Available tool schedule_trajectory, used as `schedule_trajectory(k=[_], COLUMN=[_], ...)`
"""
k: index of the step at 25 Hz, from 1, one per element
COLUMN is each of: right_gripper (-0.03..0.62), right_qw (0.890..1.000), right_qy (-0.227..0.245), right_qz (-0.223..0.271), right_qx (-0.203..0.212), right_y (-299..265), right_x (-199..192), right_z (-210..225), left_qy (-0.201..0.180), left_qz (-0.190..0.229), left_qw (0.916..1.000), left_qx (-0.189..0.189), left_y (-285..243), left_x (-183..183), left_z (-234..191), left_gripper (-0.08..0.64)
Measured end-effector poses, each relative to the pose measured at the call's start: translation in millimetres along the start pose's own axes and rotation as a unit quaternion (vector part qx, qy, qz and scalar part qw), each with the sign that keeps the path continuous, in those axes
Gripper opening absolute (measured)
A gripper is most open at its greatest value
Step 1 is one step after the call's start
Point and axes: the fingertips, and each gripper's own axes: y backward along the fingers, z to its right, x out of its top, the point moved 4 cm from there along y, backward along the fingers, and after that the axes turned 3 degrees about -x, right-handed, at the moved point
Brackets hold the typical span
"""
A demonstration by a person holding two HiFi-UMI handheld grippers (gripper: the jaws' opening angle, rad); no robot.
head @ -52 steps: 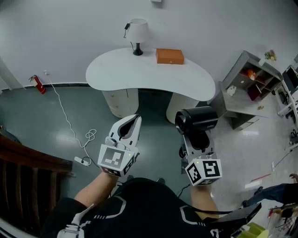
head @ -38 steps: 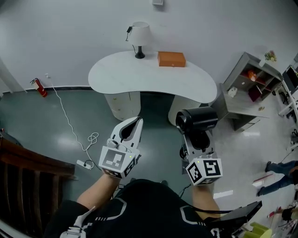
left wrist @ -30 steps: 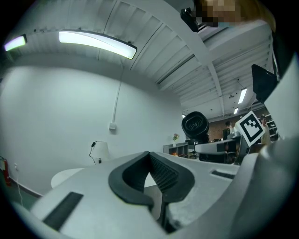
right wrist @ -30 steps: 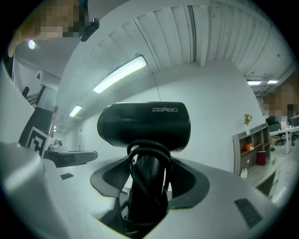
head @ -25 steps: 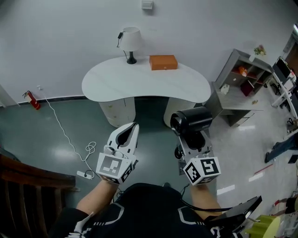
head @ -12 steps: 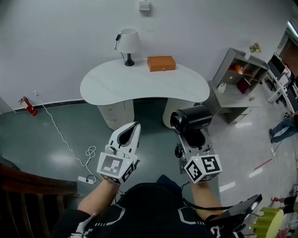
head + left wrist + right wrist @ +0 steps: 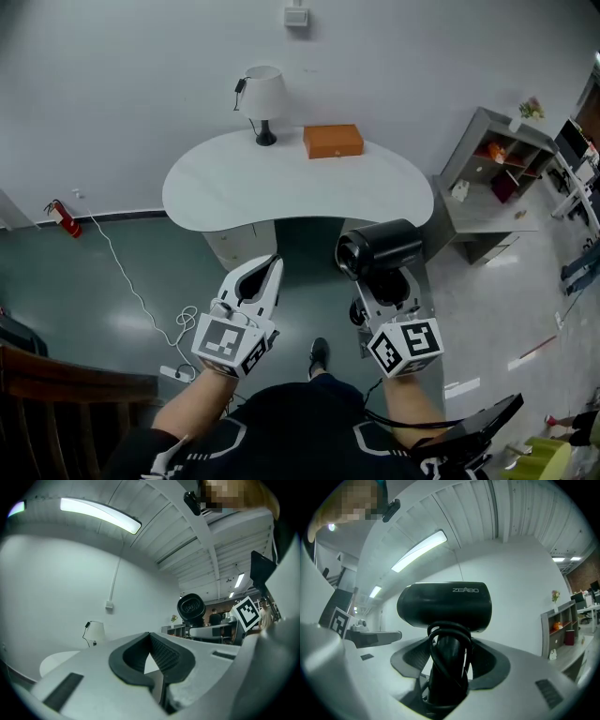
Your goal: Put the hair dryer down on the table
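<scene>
Your hair dryer (image 7: pixel 380 247) is glossy black with the cord wound round its handle. It sits right of centre, clamped in your right gripper (image 7: pixel 386 286). Your left gripper (image 7: pixel 261 274) has its jaws together, empty. The white table (image 7: pixel 281 183) is higher in the frame.

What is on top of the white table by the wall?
A white lamp and an orange box stand near the back edge of the table, side by side but apart. The box is shut, so its inside cannot be seen.
</scene>
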Motion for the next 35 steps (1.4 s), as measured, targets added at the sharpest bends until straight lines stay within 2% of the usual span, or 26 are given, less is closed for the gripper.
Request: schedule_trajectory(k=[7, 15, 21, 25, 35], right_gripper=[0.261, 0.261, 0.261, 0.261, 0.261], right_qw=[1.000, 1.000, 0.999, 1.000, 1.000], right_qy=[-0.004, -0.008, 0.045, 0.009, 0.009], right_qz=[-0.003, -0.011, 0.009, 0.008, 0.001], right_qx=[0.000, -0.002, 0.010, 0.013, 0.019], right_y=[-50, -87, -105, -119, -142], right_x=[7, 8, 18, 19, 13], right_z=[50, 107, 135, 159, 196], left_qy=[0.008, 0.016, 0.000, 0.000, -0.010], left_qz=[0.006, 0.002, -0.021, -0.028, -0.039], left_qw=[0.9999, 0.9999, 0.9997, 0.9996, 0.9992], left_qx=[0.005, -0.005, -0.007, -0.005, 0.002], left_y=[-70, -142, -194, -220, -269], left_x=[7, 5, 1, 1, -3], left_z=[-22, -27, -24, -27, -38], left_gripper=[0.006, 0.006, 0.006, 0.006, 0.006])
